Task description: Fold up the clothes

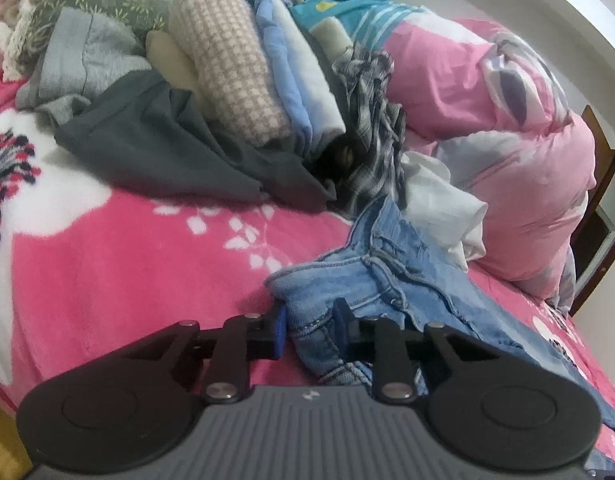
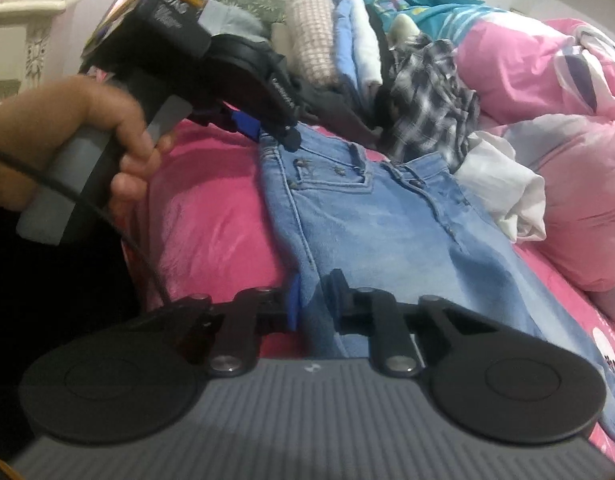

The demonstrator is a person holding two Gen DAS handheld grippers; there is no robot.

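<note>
Both claws are clamped on the light blue jeans point(image 2: 387, 232), which lie flat on the pink fleece blanket point(image 1: 119, 264). The right gripper point(image 2: 313, 300) pinches the near edge along the side seam, and the left gripper point(image 1: 309, 322) has a bunched fold of waistband. From the right wrist you can see the person's hand point(image 2: 107, 128) on the left tool's handle; its lettering is too blurry to read. Further back sit a plaid shirt point(image 2: 427, 92), a white garment point(image 2: 503, 188), a stack of folded clothes point(image 1: 243, 80) and a pink duvet point(image 1: 507, 140).
</note>
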